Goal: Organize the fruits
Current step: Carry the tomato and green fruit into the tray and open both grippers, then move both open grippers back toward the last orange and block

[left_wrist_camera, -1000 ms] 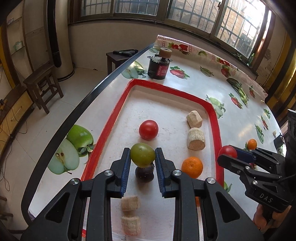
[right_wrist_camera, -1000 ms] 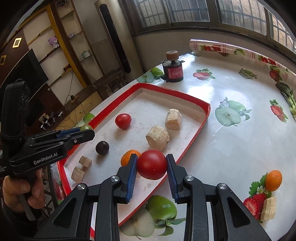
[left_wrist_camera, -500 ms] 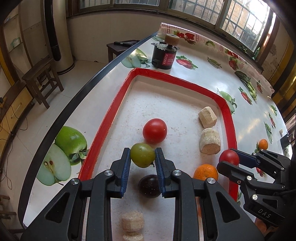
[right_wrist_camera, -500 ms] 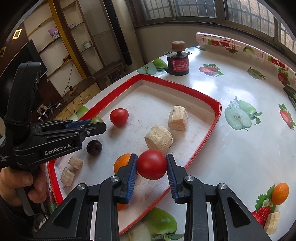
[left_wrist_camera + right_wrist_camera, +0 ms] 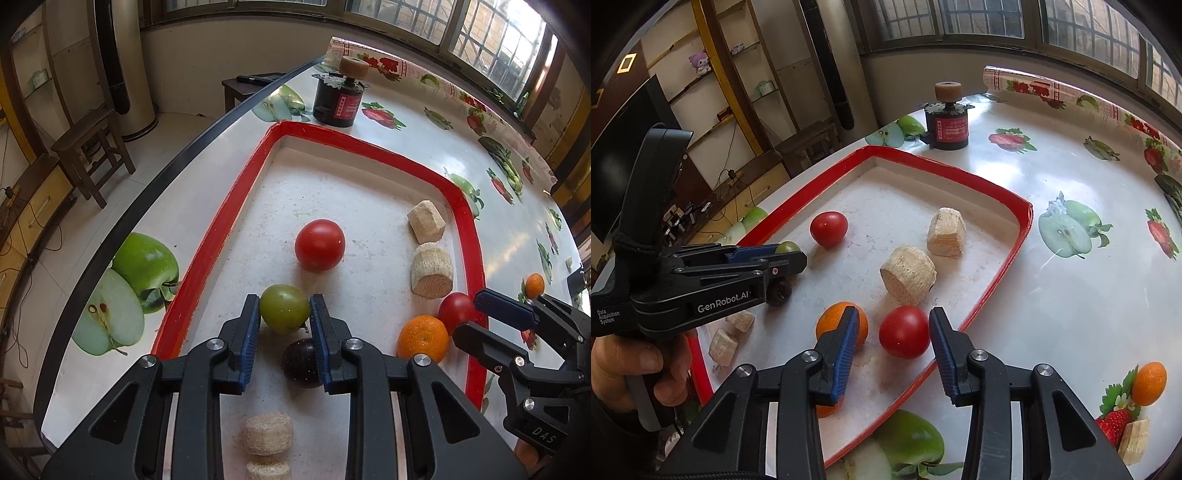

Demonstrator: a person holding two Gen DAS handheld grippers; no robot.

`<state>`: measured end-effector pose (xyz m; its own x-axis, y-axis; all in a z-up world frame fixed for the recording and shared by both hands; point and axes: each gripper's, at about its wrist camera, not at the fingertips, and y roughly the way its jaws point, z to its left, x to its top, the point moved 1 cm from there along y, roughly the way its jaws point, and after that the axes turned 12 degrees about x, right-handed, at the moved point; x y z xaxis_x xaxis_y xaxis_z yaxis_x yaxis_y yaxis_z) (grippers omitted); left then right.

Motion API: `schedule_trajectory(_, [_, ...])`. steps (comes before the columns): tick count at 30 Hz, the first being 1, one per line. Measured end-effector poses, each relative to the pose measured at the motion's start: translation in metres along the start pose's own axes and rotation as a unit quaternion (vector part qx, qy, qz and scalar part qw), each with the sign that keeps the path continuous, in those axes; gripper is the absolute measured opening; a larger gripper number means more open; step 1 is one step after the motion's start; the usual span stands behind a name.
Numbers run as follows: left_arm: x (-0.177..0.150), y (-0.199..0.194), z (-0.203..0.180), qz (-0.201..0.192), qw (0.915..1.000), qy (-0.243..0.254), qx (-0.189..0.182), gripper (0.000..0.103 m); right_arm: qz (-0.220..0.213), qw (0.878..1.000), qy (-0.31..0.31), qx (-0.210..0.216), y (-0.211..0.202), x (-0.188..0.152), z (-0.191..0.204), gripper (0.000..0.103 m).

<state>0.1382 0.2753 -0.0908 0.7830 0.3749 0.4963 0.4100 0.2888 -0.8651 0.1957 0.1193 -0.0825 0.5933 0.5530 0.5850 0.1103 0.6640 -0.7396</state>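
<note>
Probably a home living room: fruit-print tablecloth (image 5: 1089,280), wooden stool (image 5: 90,147), wall shelves (image 5: 713,77), barred windows (image 5: 491,33).

My glossy plastic tablecloth (image 5: 1071,295) shines beside the tray (image 5: 221,229), whose white floor looks matt and gritty; inside it, smooth tomatoes (image 5: 320,244) and rough fibrous blocks (image 5: 432,269).

The left gripper (image 5: 284,314) grips a green fruit (image 5: 284,308) over the red-rimmed tray (image 5: 207,258).

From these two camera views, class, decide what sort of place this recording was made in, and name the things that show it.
Most likely a lived-in home room, perhaps a dining area: a table under a fruit-print oilcloth, a small wooden stool, wall shelves with a plush toy, and barred windows.
</note>
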Motion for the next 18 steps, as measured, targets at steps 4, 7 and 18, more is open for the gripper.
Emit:
schedule_trajectory(4, [-0.003,-0.012,0.001,-0.015,0.9999,-0.005,0.005,0.050,-0.011,1.000,-0.001,0.003,-0.014,-0.004,0.003,0.043])
schedule_trajectory(7, [-0.005,-0.022,0.000,-0.027,0.9996,-0.006,0.005,0.052,-0.023,1.000,0.002,0.003,-0.027,-0.008,0.003,0.045])
schedule_trajectory(18, [-0.012,-0.047,-0.020,-0.045,0.9988,0.008,-0.014,0.052,-0.058,0.998,0.031,-0.010,-0.081,-0.040,-0.013,0.046])
